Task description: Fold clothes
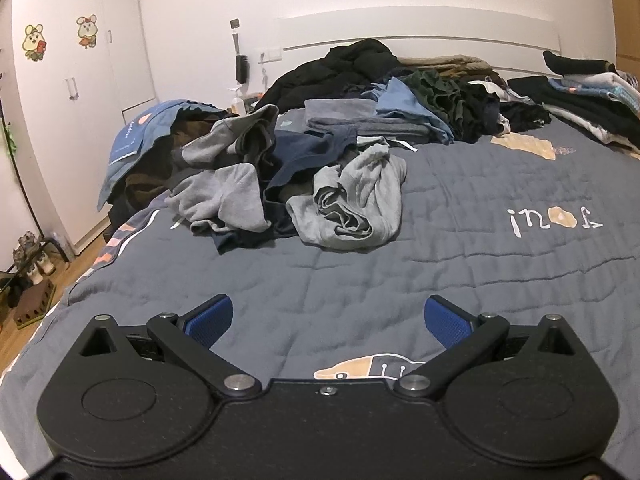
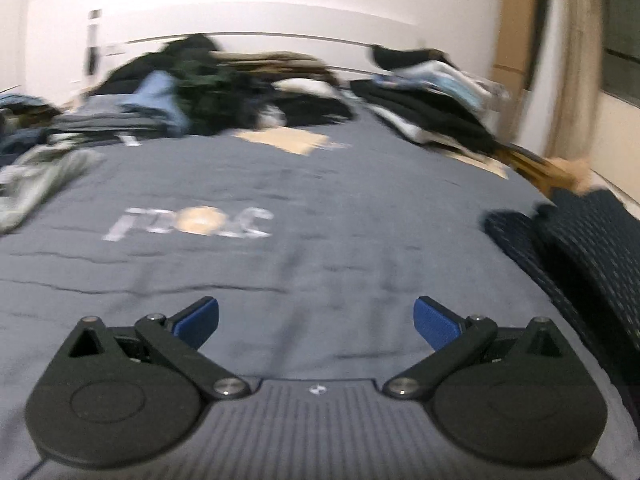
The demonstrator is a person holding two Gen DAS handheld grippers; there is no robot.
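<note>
Two pairs of tongs hover over a blue-grey quilted bed, both spread wide and pinching nothing.

From the left wrist, the left tongs [image 1: 328, 322] point down at bare quilt [image 1: 460, 264], blue pads well apart. The unfolded clothes lie ahead and a little to the left: a crumpled grey garment [image 1: 352, 204] is the nearest piece, its long axis running away from the tongs toward the headboard, with a second grey garment [image 1: 224, 196] and a navy piece [image 1: 304, 156] heaped beside it. Behind them sits a stack of folded clothes [image 1: 360, 120], and beyond that a dark heap [image 1: 340, 68] against the headboard. Open quilt separates the tongs from the grey garment.

From the right wrist, the picture is blurred. The right tongs [image 2: 316, 324] also stand over bare quilt [image 2: 320, 184]. The same grey garment [image 2: 36, 184] shows only at the far left edge, well apart from these tongs. A dark patterned cloth [image 2: 580, 236] lies near on the right.

The left hand appears the nearer to the loose pile, so the first reach likely falls to it, forward and slightly leftward.
</note>
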